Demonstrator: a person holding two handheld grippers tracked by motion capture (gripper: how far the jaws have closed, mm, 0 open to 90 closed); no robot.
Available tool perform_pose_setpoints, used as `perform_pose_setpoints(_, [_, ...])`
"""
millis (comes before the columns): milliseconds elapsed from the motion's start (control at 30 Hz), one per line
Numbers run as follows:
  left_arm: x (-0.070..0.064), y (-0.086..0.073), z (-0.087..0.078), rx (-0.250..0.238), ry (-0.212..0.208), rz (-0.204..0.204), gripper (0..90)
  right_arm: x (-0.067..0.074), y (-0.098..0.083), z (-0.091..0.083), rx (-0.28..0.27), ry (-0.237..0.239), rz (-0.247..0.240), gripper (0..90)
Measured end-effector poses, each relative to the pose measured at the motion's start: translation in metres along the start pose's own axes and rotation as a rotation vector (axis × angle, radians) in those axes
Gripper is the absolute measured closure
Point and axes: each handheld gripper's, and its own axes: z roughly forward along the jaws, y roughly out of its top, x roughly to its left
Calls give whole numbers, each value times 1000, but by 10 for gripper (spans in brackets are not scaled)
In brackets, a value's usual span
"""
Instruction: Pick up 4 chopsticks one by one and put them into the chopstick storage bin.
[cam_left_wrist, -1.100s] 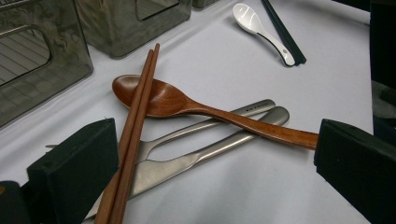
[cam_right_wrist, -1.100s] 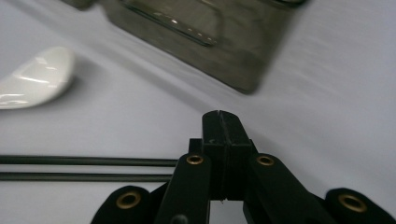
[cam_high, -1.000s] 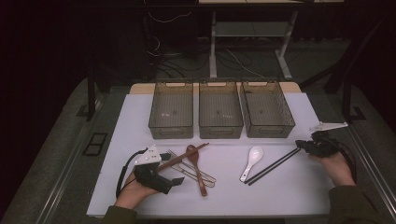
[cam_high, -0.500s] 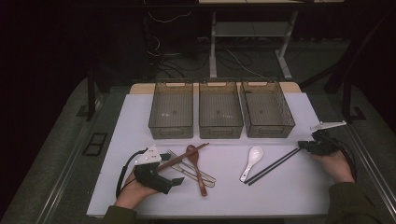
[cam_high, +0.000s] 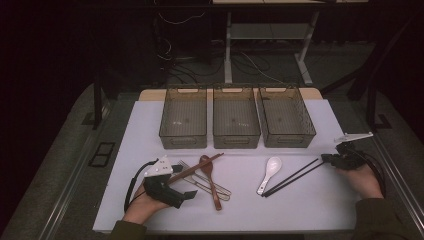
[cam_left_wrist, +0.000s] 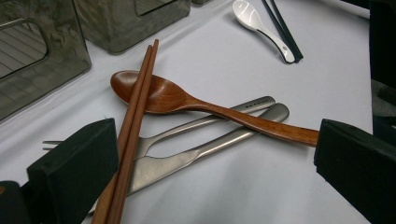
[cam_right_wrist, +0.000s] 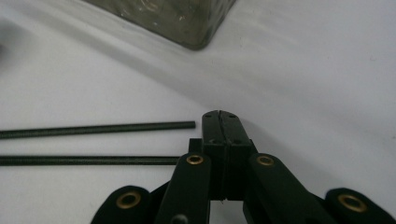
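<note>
Near the front edge of the white table (cam_high: 300, 210), w/ the middle bin (cam_high: 236, 120) as landmark: three clear grey bins sit in a row at the far side, left bin (cam_high: 183, 120) and right bin (cam_high: 285, 117) touching it on either side.

Left gripper (cam_high: 186, 196) rests low on the table, front-left of the middle bin, held in the person's left hand (cam_high: 145, 202). Its jaws stand wide apart. Btw them, in the left gripper view, run the brown wooden chopsticks (cam_left_wrist: 135, 116), lying just beside the left jaw's pad; can't tell if they touch it. The chopsticks cross over the bowl of the wooden spoon (cam_left_wrist: 187, 103), which lies across a metal fork (cam_left_wrist: 187, 128) and a metal knife (cam_left_wrist: 196, 156). This pile is straight in front of the middle bin, slightly left.

White spoon (cam_high: 269, 172) lies front-right of the middle bin, bowl toward the bins. Black chopsticks (cam_high: 292, 176) lie just beside it on its right, slanting away toward the right gripper (cam_high: 327, 158).

Right gripper, in the right hand (cam_high: 361, 177), is front-right of the right bin, jaws pressed together w/ nothing btw them. In the right gripper view its tip (cam_right_wrist: 221, 119) sits just beside the end of one black chopstick (cam_right_wrist: 93, 128); the other stick runs alongside the left jaw.
</note>
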Motion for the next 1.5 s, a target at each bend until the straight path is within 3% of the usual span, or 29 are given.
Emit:
perform_pose_setpoints(533, [0, 0, 0, 3, -4, 1, 0, 5, -11, -13, 31, -22, -10, 892])
perform_pose_setpoints(667, [-1, 0, 0, 2, -3, 0, 0, 4, -9, -14, 12, -17, -8, 892])
perform_pose_setpoints(867, [0, 0, 1, 4, -2, -1, 0, 4, 9, -6, -22, 10, 6, 892])
perform_pose_setpoints(1067, [0, 0, 1, 5, -4, 1, 0, 9, 21, 9, -12, 24, 6, 892])
perform_pose_setpoints(1500, [0, 0, 0, 7, -4, -1, 0, 9, 18, 12, 23, 11, -8, 892])
